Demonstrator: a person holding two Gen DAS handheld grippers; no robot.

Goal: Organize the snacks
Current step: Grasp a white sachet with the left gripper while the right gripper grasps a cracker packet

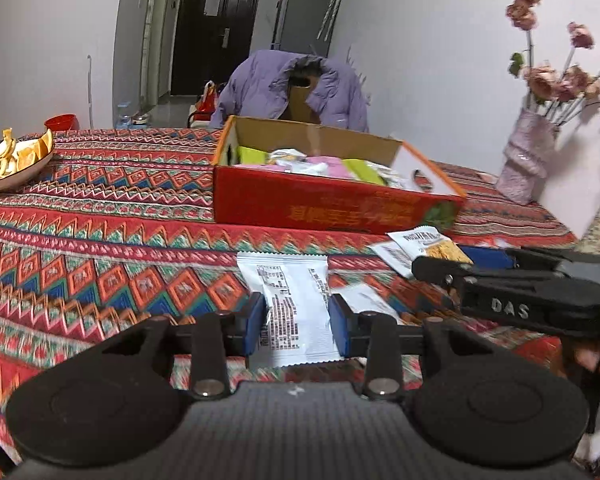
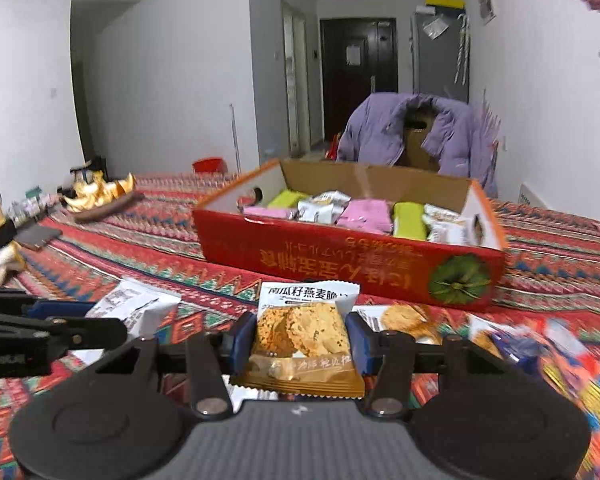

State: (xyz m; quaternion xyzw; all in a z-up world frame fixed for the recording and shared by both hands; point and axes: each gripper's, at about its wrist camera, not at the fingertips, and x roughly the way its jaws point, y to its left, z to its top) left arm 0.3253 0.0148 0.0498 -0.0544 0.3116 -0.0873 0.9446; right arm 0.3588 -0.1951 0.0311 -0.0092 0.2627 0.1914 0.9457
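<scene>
Cardboard box (image 2: 340, 256) with red outer walls sits at twelve o'clock on my patterned tablecloth (image 1: 100, 248); inside lie pink, green and white snack packets (image 2: 364, 214); yellow Chinese characters run upside down along its near wall, too blurred for me to read; my left gripper (image 1: 298, 322) is clamped on a white packet (image 1: 288, 304), fine black print facing up; my right gripper (image 2: 298, 340) is clamped on a cookie packet (image 2: 304, 332) headed "南瓜籽燕麦"; "DAS" shows on the right gripper's body at three o'clock.
</scene>
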